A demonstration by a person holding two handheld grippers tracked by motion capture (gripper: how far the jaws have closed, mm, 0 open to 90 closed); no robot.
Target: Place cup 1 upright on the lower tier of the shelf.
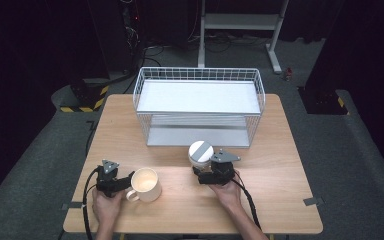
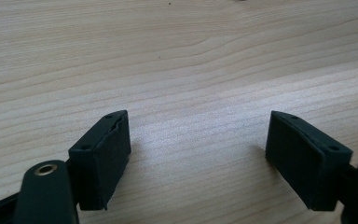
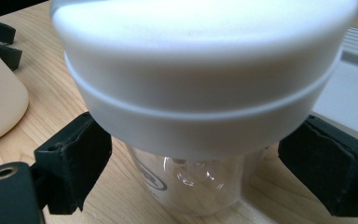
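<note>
Right gripper [image 3: 193, 186]: my jaws spread around the jar [image 3: 200, 93], under its lid, readying a grip.
Left gripper [image 2: 198, 158]: jaws spread, empty over the counter [image 2: 177, 56], beside the mug [image 1: 145, 184].

Left gripper [image 1: 130, 181] low, fingers [image 2: 103, 158] apart (nothing between), right gripper [image 1: 200, 170] fingers [image 3: 77, 161] wide, both forearms fwd.
</note>
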